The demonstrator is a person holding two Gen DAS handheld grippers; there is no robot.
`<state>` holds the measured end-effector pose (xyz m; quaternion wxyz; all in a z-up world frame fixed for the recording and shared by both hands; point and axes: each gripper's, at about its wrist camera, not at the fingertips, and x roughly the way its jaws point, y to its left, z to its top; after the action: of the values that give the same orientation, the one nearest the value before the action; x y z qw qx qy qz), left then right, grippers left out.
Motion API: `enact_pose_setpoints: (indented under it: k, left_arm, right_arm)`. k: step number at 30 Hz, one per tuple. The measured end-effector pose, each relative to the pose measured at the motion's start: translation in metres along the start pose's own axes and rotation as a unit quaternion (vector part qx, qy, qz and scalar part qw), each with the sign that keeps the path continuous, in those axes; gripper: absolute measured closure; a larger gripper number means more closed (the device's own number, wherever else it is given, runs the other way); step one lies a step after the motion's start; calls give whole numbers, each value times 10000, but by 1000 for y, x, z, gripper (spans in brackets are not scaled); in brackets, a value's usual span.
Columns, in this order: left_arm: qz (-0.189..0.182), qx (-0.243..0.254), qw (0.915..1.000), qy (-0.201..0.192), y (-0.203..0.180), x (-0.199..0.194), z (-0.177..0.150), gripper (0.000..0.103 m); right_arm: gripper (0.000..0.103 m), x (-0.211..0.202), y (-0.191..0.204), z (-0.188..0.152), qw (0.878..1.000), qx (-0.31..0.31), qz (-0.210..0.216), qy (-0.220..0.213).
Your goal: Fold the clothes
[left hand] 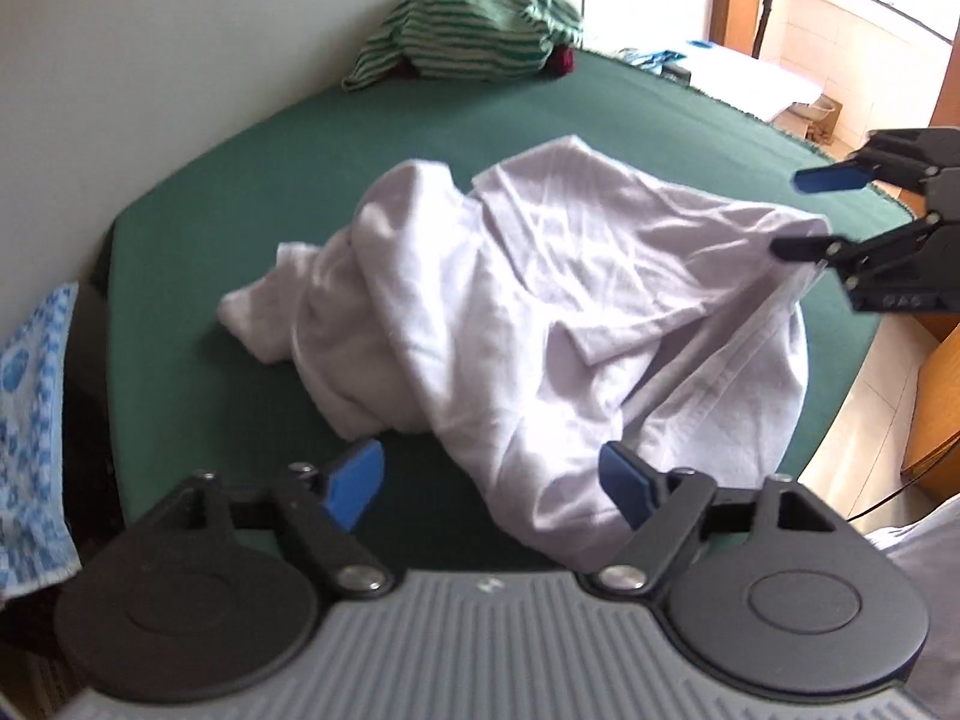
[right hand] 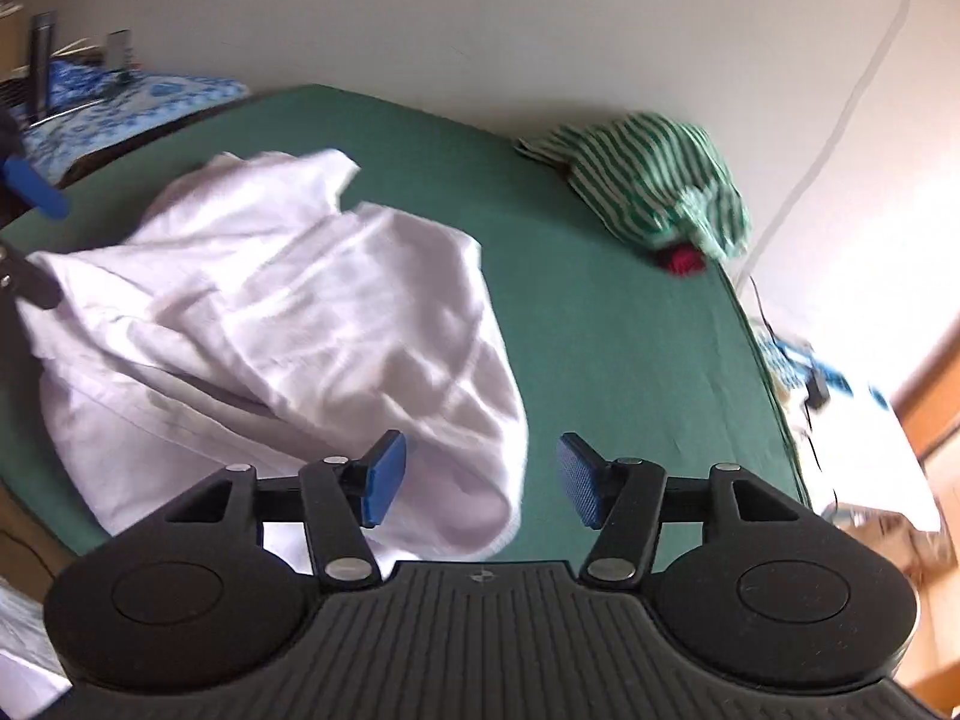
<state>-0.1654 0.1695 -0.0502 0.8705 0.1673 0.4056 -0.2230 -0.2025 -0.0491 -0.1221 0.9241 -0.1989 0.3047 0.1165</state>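
the white garment [left hand: 540, 312] lay crumpled and unfolded between the two grippers, the left gripper [left hand: 492, 489] and right gripper [right hand: 480, 480] both spread and gripping nothing, on the green table cover [left hand: 252, 192], a striped green garment [left hand: 468, 24] heaped beyond, so folding seemed barely begun.

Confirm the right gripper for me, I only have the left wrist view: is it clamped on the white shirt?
Observer: No. The right wrist view shows the right gripper open, with nothing between its pads.
Operator: Is the shirt under it?
Observer: The white shirt hem lies beneath one pad, and bare green cover beneath the other.
Operator: Anything on the blue cloth?
Observer: A couple of upright items stand on the blue patterned cloth, too blurred to name.
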Motion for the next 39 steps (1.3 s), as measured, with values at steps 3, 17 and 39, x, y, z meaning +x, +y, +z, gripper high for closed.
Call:
enact_pose_setpoints:
  k: [3,17,39]
  left_arm:
    - [191,-158,9997,-24,-1,4,5,17]
    - [1530,-661,9836,685,-23,59,9,65]
    - [1854,1505,9679,784,-104,99,11,68]
  right_arm:
    - [44,15,16,6,9974,-502,510,-15]
    - [99,28,-132,-19,9506,3025,677,-160]
    - [46,40,-128,-50,9342,3094,1537,884]
